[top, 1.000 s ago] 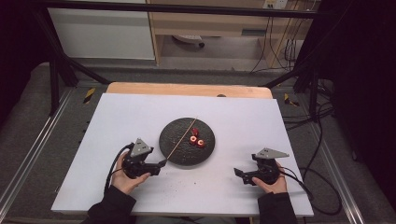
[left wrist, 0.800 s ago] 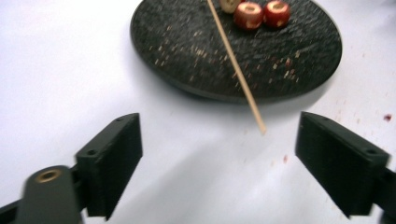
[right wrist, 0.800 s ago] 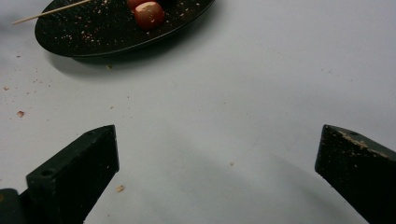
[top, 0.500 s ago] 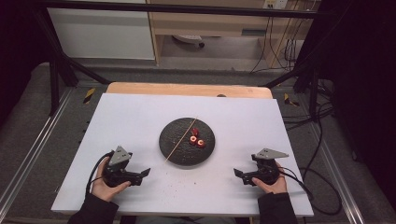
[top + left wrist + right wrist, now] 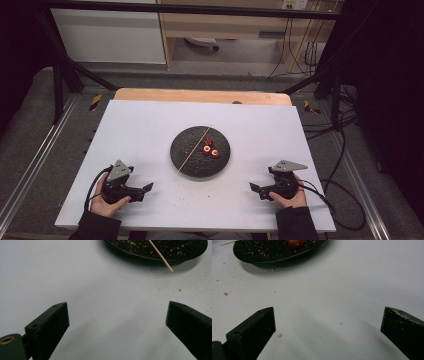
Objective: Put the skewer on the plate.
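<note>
At the left of the white table [image 5: 150, 125], the left gripper [image 5: 146, 189] rested low near the front edge, its jaws spread wide with nothing between them; they had just been opening, and in the left gripper view bare tabletop lay between the two black jaws. Toward the middle stood the dark plate [image 5: 187, 160], and across it lay the thin wooden skewer [image 5: 194, 149], one end poking out over the plate's near-left rim, well apart from either gripper. The skewer looked light, stiff and easy to snap (and apt to roll), so the overhanging end seemed the best place to pinch it, gently. Just beside it on the plate sat the small red pieces [image 5: 210, 150], likely soft and slippery. At the right, the right gripper [image 5: 256, 189] also stood wide open and empty, pointing at the plate.
</note>
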Tool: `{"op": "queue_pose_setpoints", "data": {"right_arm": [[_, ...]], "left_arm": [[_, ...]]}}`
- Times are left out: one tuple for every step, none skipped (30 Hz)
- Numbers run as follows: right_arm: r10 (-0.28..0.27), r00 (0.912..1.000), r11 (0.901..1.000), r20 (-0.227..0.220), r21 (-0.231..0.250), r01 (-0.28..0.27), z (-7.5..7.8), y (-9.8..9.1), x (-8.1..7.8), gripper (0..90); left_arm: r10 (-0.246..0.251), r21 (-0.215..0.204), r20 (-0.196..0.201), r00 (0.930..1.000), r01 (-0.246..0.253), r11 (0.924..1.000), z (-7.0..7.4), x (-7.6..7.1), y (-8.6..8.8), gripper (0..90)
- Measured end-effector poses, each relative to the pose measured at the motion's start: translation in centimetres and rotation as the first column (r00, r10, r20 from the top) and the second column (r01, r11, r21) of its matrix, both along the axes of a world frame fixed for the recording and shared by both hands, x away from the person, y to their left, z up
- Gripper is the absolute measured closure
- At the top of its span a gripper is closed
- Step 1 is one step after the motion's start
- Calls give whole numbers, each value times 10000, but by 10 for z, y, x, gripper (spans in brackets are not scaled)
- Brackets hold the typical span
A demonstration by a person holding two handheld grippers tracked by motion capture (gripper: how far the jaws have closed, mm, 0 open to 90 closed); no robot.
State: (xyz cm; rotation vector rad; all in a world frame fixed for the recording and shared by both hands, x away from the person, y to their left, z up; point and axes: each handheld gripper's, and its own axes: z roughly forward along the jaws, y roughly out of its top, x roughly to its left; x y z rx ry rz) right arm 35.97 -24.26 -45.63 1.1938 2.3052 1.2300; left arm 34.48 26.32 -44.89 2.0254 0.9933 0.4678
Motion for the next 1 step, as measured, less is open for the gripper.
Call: {"op": "queue_pose_setpoints", "data": {"right_arm": [[-5, 10000, 10000, 6, 23, 5, 0, 0, 0, 8]], "left_arm": [[3, 21, -18, 10000, -3, 10000, 0, 0, 0, 44]]}}
